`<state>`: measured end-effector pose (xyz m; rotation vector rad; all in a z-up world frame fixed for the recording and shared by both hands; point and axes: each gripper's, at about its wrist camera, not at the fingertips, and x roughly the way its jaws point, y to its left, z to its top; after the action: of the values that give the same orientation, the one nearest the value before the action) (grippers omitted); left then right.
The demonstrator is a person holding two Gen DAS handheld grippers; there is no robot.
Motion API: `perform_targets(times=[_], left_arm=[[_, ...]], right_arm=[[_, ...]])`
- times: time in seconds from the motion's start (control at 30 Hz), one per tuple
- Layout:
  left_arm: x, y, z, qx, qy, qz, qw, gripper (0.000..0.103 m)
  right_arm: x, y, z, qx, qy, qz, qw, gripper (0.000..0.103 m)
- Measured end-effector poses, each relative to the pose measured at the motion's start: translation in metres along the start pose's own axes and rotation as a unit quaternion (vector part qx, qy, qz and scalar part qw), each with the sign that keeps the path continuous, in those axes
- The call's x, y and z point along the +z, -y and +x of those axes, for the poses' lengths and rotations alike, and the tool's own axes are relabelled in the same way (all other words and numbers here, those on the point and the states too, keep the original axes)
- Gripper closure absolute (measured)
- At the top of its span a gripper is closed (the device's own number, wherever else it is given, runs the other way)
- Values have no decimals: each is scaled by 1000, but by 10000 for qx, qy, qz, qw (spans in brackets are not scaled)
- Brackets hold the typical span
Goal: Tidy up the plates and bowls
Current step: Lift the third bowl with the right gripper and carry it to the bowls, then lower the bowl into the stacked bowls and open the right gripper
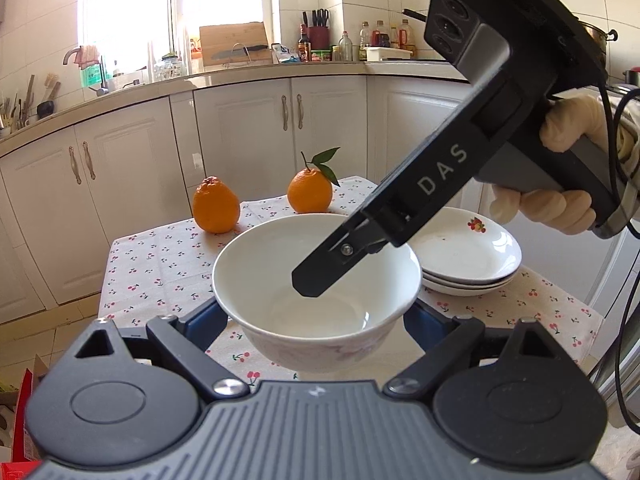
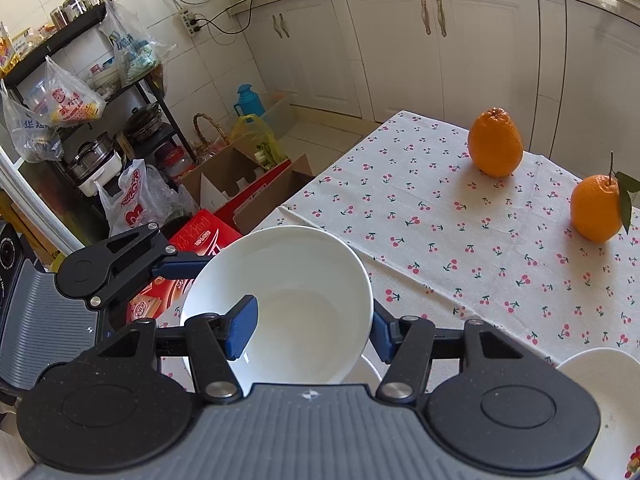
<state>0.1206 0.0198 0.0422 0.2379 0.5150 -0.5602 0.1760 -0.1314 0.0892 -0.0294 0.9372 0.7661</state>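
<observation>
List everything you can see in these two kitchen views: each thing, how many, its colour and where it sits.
bowl: one, white, held above the table.
plates: three, white, stacked to the right of the bowl.
oranges: two, orange, at the table's far end; one has leaves.
tablecloth: one, white with red cherries, covering the table.
left tongs: black with blue pads, closed on the bowl's outside.
right tongs: black with blue pads, open, one finger inside the bowl.
right hand: cream glove, gripping the handle.
</observation>
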Motion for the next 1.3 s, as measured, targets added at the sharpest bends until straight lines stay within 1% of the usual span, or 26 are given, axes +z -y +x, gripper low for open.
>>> perform_targets(times=[0.23, 0.53, 1.0, 1.3], left_arm=[[-4, 16, -2, -112, -66, -18, 9999, 9], [-12, 25, 4, -245, -290, -55, 9993, 9], [-23, 26, 13, -339, -583, -93, 9977, 9], [-25, 25, 14, -373, -610, -112, 9974, 9]], right_arm=[[-19, 2, -11, -48, -3, 20, 10000, 39], [-38, 4, -6, -92, -90, 92, 9999, 38], [-48, 2, 9, -200, -289, -36, 9994, 37], [-48, 1, 12, -237, -321, -95, 9992, 36]])
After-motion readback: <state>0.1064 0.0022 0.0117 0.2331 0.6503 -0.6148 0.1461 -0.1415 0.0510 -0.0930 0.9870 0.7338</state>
